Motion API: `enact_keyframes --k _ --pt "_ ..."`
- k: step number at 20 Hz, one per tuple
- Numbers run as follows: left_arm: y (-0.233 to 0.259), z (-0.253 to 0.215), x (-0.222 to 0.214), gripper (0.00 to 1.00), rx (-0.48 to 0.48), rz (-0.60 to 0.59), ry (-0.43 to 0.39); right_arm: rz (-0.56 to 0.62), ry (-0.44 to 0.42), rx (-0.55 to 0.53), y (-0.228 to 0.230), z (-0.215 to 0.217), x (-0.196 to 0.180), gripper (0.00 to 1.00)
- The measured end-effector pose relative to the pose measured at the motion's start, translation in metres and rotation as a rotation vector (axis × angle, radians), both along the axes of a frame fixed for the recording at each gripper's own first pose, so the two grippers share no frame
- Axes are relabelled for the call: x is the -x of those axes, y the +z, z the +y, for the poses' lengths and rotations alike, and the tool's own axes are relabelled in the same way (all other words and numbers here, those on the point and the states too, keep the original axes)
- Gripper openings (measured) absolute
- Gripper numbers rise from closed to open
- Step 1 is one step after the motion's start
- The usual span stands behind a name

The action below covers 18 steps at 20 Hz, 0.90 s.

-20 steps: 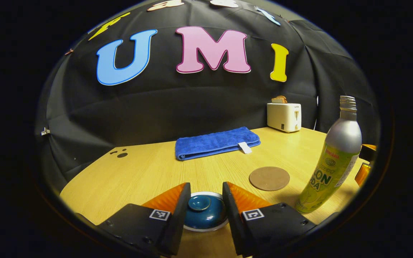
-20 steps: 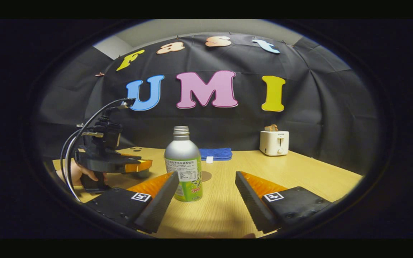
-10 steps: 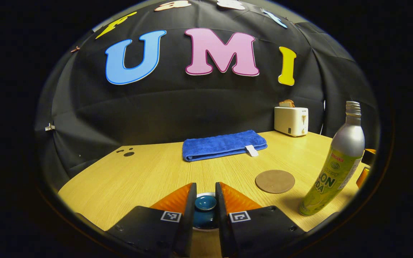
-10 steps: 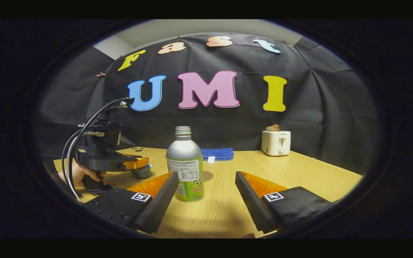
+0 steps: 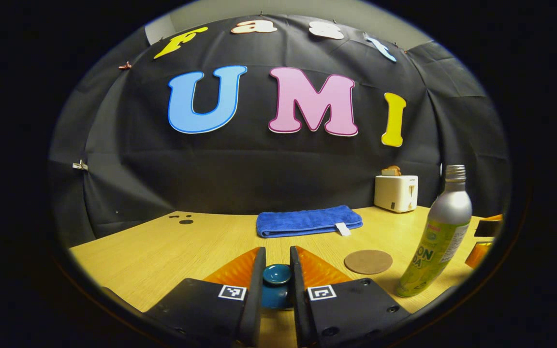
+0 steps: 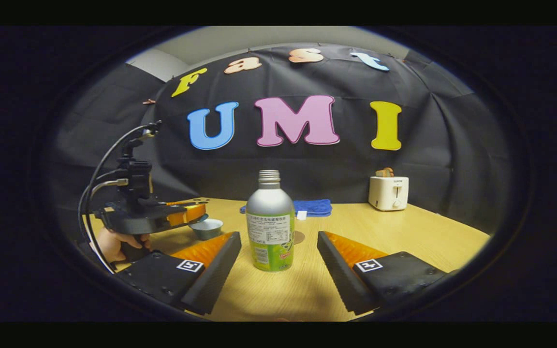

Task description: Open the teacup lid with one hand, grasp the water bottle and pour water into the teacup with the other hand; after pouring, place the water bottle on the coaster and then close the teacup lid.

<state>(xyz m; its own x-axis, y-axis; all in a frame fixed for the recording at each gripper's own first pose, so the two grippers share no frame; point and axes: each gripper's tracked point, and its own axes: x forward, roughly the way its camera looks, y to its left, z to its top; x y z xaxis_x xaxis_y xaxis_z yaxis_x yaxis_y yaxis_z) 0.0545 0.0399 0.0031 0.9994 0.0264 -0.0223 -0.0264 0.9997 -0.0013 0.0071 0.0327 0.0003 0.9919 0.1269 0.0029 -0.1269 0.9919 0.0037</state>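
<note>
My left gripper (image 5: 277, 256) is shut on the knob of the dark blue teacup lid (image 5: 277, 274) and holds it up off the table. In the right gripper view that same gripper (image 6: 187, 215), held by a hand (image 6: 113, 244), hovers just above the uncovered teacup (image 6: 206, 228), whose pale inside shows. The silver and green water bottle (image 6: 270, 227) stands upright and uncapped a little ahead of my open right gripper (image 6: 278, 240), centred between its fingers without touching them. The bottle (image 5: 435, 241) also stands at the right in the left gripper view, with the round brown coaster (image 5: 368, 261) to its left.
A folded blue towel (image 5: 307, 221) lies at the back of the wooden table (image 5: 172, 246). A white toaster (image 5: 396, 192) with toast in it stands at the back right. Black cables (image 6: 95, 183) rise from the left gripper's body.
My left gripper closed on the lid's knob and lifted the lid off the cup. My right gripper shifted so the bottle now sits centred between its open fingers.
</note>
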Motion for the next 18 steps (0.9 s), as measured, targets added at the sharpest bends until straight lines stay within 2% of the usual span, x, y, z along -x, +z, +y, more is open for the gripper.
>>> enact_keyframes --k 2,5,6,10,14,15,16,18 --pt "-0.001 0.001 0.014 0.32 -0.001 -0.003 -0.017 0.0 -0.016 0.001 -0.001 0.002 -0.005 0.98" --pt "0.0 0.013 0.029 0.32 -0.002 -0.004 -0.022 0.002 0.003 0.001 -0.002 0.015 -0.015 0.98" --pt "0.0 0.019 0.032 0.29 -0.002 -0.004 -0.016 0.003 0.008 0.001 -0.002 0.018 -0.02 0.98" --pt "0.0 0.036 0.038 0.31 -0.002 -0.001 0.004 0.003 -0.031 0.002 -0.004 0.014 -0.043 0.98" --pt "-0.001 0.032 0.037 0.29 -0.003 -0.002 -0.027 0.004 -0.038 0.002 -0.004 0.018 -0.066 0.98" --pt "-0.001 0.03 0.037 0.31 -0.003 -0.002 -0.033 0.006 -0.039 0.002 -0.005 0.019 -0.07 0.98" --pt "-0.001 0.03 0.038 0.29 -0.003 -0.003 -0.038 0.006 -0.043 0.002 -0.006 0.019 -0.075 0.98" --pt "-0.001 0.03 0.038 0.31 -0.003 -0.002 -0.041 0.004 -0.05 0.001 -0.005 0.019 -0.081 0.98"
